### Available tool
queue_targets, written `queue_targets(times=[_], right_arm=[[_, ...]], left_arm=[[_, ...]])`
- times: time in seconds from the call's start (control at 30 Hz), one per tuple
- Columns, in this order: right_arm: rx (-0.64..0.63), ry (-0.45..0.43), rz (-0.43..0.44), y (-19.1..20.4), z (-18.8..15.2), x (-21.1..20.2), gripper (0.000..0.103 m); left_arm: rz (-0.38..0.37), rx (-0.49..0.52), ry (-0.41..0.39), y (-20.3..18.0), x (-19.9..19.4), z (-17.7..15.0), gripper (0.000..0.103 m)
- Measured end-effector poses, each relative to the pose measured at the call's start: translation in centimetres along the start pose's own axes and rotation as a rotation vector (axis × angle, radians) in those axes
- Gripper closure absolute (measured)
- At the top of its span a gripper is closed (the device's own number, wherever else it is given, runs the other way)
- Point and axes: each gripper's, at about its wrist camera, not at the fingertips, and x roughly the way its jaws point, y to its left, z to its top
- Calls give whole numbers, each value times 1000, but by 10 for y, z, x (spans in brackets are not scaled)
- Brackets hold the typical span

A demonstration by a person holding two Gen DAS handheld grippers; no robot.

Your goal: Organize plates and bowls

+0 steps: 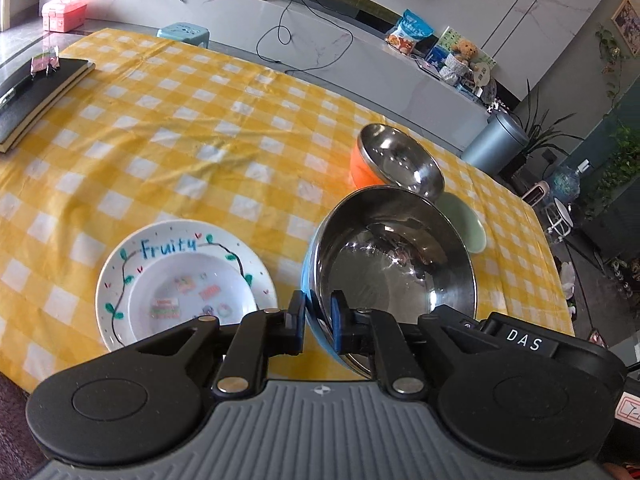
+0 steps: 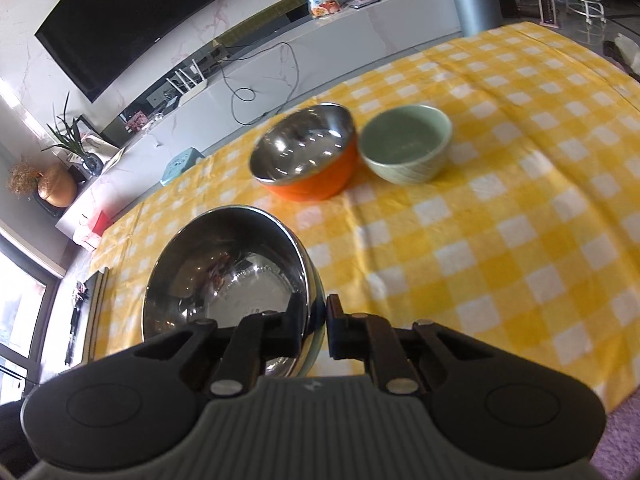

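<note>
Gripping the rim of a steel bowl with a blue shell (image 1: 394, 264), the left claw (image 1: 318, 318) is closed on it, one finger inside, one outside. Right claw (image 2: 316, 326) likewise closed on a steel bowl (image 2: 228, 268) rim; whether it is the same bowl, cannot tell. Fruity plate (image 1: 184, 280) lies on the yellow checked counter (image 1: 180, 152), just left of the held bowl. Orange bowl (image 2: 306, 156) and green bowl (image 2: 406, 148) stand side by side further back.
</note>
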Motion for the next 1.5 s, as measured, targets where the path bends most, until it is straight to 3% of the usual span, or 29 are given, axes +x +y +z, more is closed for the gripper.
queue_targets(times=[0.33,0.7,1.3,1.37,1.43,1.5], right_arm=[[31,35,-61,-35,-27,-14,95],[29,66,-55,-32,-35,-2,93],[12,70,-65,-31,-33,5,89],[5,61,-68,-30,-33,4,87],[-6,44,-73,-28,-32,3,70],[-18,24,-72,-27,-31,0,68]], left_arm=[[-26,-6,86,-1,9,-35,88],[2,-72,109,14,17,-37,88],[-11,-27,104,12,24,-32,86],[-12,-27,99,14,23,-32,78],[-11,-28,85,15,22,-31,68],[-4,-27,72,15,19,-30,63]])
